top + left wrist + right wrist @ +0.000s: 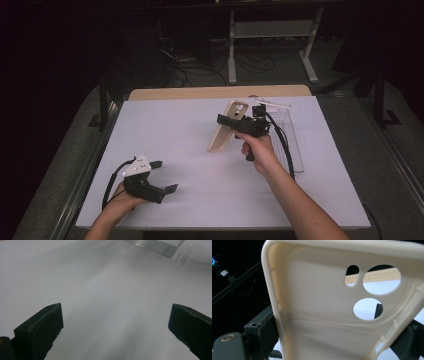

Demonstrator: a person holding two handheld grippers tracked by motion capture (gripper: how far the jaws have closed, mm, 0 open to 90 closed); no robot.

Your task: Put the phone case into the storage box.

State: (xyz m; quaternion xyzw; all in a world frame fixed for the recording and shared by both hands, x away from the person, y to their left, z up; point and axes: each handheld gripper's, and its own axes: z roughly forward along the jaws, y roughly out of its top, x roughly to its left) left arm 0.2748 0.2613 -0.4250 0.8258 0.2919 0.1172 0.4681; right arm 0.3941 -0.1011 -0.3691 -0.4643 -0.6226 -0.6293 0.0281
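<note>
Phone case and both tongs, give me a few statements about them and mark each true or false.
1. The right tongs grip the phone case. True.
2. The case lies flat on the table. False: it is lifted and tilted, its lower end near the table.
3. The left tongs are open and hold nothing. True.
4. The case has no cutouts. False: the right gripper view shows three holes in it.
5. A clear tray sits at the table's right. True.

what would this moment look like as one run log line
right claw: shut on phone case, lifted and tilted | left claw: open, low over table | clear tray: behind right hand
</note>
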